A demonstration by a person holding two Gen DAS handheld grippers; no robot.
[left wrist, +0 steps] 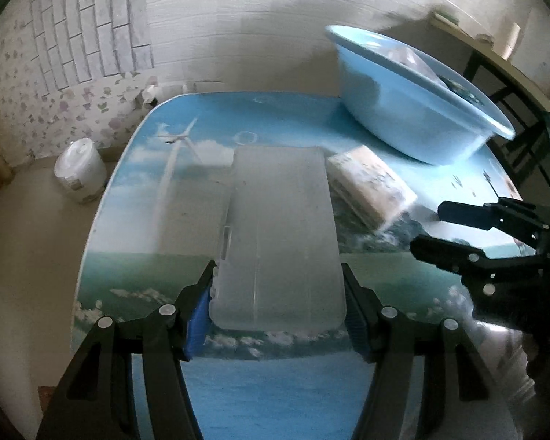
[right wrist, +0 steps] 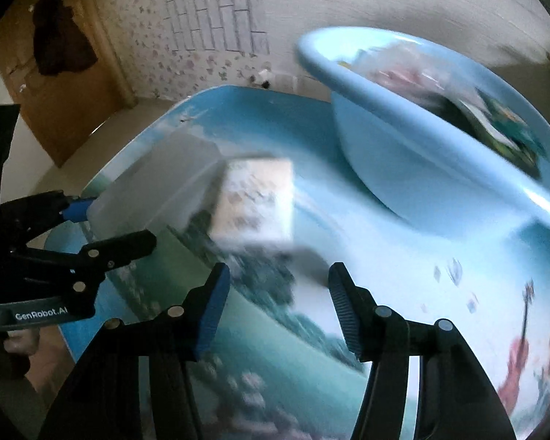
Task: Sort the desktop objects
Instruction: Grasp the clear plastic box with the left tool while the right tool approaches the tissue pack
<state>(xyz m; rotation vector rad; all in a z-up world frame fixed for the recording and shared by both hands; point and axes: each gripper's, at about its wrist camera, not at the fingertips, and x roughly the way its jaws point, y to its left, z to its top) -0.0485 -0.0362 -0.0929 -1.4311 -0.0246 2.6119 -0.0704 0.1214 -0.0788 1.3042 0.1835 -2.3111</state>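
Here the left hand-held gripper [left wrist: 277, 310] clamps a frosted translucent plastic case [left wrist: 280, 234] by its near end, both blue pads pressed to its sides, the case stretching away over the tabletop [left wrist: 238, 385], which is printed with sky, clouds and a wind turbine. Just beside the case's right edge lies a small white printed box [left wrist: 372, 187], tilted, and behind that sits a light blue basin [left wrist: 403, 117] near the tabletop's far right. Only the left wrist view shows a white lidded tub [left wrist: 80, 170] down on the floor to the left of the tabletop. The right wrist view (much blurred) gives what the other cannot: the basin [right wrist: 414, 168] already holds several things, among them something green and printed, though what they are I cannot tell. There the right hand-held gripper [right wrist: 278, 308] stands partly open with nothing between its pads, hanging above the tabletop [right wrist: 403, 275] short of the white box [right wrist: 255, 198]. The same view also catches the left gripper [right wrist: 91, 220] from the side, holding the case [right wrist: 154, 190], with fingers [right wrist: 18, 341] of the person's hand under its handle.
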